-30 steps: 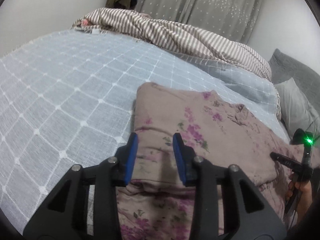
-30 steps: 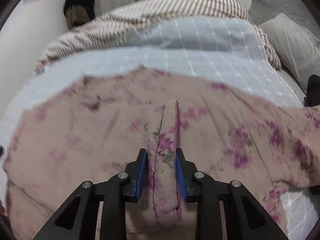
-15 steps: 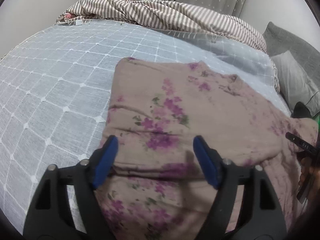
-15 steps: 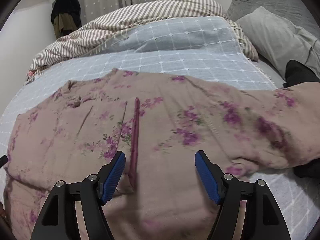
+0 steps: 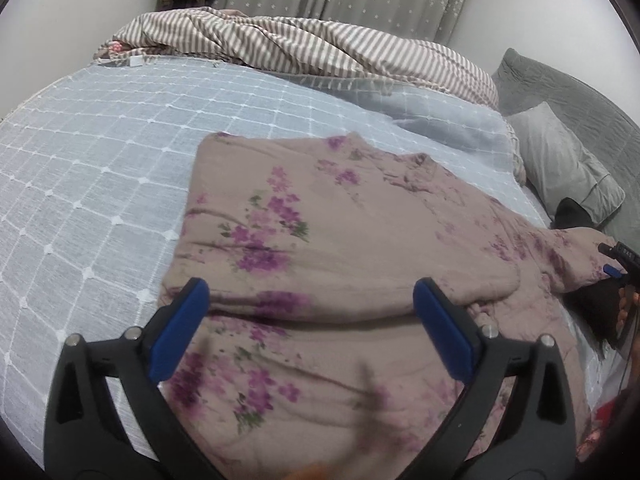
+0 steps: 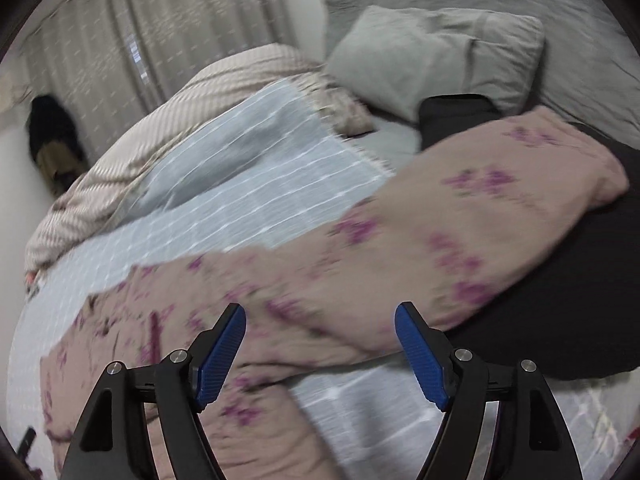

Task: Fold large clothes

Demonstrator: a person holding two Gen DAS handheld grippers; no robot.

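A dusty-pink garment with purple flowers [image 5: 340, 240] lies on the bed, its left part folded over onto the body. My left gripper [image 5: 310, 328] is open and empty, just above the garment's near folded edge. My right gripper [image 6: 320, 352] is open and empty, over the garment [image 6: 400, 248] where a long sleeve [image 6: 540, 176] stretches right over a dark cloth. The right gripper's tip also shows at the right edge of the left wrist view [image 5: 618, 264].
The bed has a light blue grid-pattern cover [image 5: 100, 160]. A striped duvet [image 5: 300, 48] is bunched along the far side. Grey pillows [image 6: 432, 52] lie at the head end, with a black cloth [image 6: 580, 300] beside them. Curtains hang behind.
Both grippers have opened wide and let go of the garment. The right gripper has swung right toward the sleeve and pillows. The left has drawn back slightly.
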